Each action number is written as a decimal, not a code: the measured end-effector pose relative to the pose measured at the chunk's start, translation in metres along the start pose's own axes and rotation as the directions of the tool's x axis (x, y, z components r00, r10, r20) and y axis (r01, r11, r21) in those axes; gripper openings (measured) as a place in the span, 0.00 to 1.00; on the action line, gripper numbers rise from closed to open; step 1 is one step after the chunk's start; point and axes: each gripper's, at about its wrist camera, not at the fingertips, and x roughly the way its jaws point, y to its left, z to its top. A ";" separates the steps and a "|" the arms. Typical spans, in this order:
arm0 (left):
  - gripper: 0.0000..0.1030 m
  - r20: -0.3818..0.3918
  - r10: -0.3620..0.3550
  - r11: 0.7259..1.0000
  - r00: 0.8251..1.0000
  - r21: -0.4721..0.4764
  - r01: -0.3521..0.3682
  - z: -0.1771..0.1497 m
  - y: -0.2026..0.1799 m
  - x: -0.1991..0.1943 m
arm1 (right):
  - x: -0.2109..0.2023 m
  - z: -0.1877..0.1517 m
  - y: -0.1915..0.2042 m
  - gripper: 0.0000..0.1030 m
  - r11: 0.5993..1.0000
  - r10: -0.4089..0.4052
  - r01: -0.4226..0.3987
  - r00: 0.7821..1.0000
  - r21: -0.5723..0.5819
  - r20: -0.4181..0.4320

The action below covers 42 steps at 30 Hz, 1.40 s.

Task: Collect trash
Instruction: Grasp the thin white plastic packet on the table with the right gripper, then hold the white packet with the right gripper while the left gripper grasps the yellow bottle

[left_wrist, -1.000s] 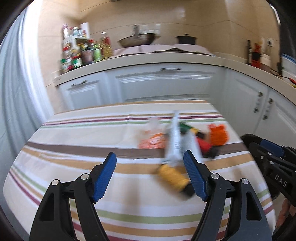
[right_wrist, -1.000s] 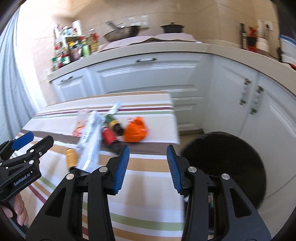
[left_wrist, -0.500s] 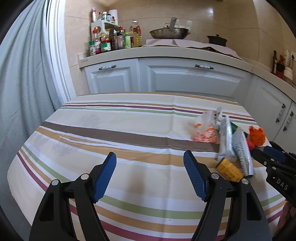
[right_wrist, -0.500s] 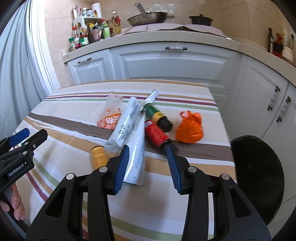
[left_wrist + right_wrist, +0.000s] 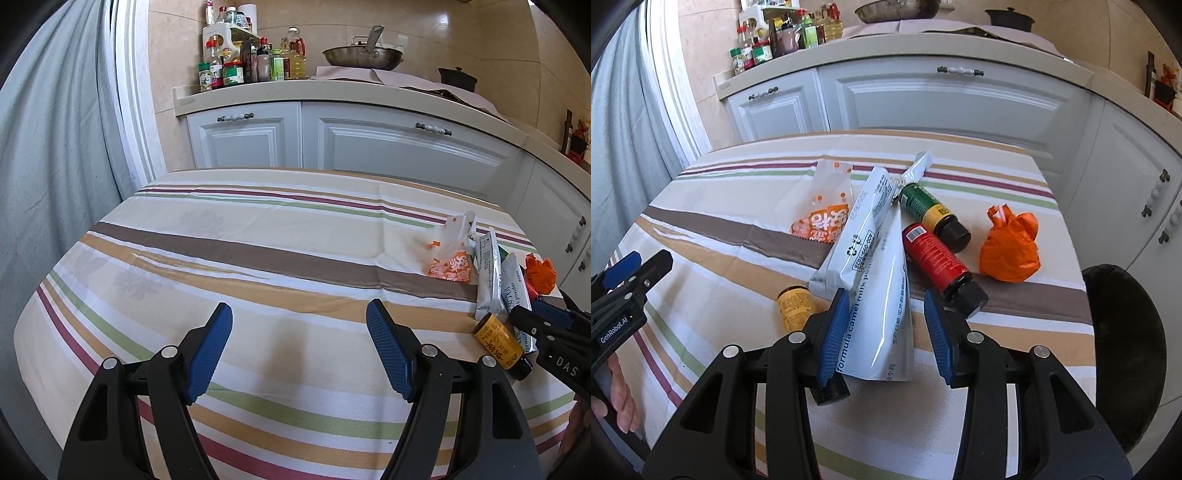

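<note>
1. We see our right tool [image 5: 881, 326] spread wide, empty, over the white foil milk-powder pouch [image 5: 877, 314] on the striped-cloth table [image 5: 713, 236].
2. Our left tool [image 5: 299, 350] gapes wide, empty, well apart from the litter.
3. A crumpled orange plastic bag [image 5: 1010, 249] lies beside the red black-capped bottle [image 5: 938, 260].

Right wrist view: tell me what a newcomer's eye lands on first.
The crumpled bright orange plastic bag on the right side of the striped tablecloth grabs attention first. Left of it lie a red bottle and a green bottle with black caps. Nearer, a long white milk powder pouch reaches between the open right gripper fingers.
</note>
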 end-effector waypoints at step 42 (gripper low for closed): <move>0.73 -0.083 -0.139 0.970 0.987 0.189 0.153 -0.017 -0.143 -0.008 | -0.085 -0.046 -0.115 0.07 0.982 -0.124 0.100 0.981 0.162 0.148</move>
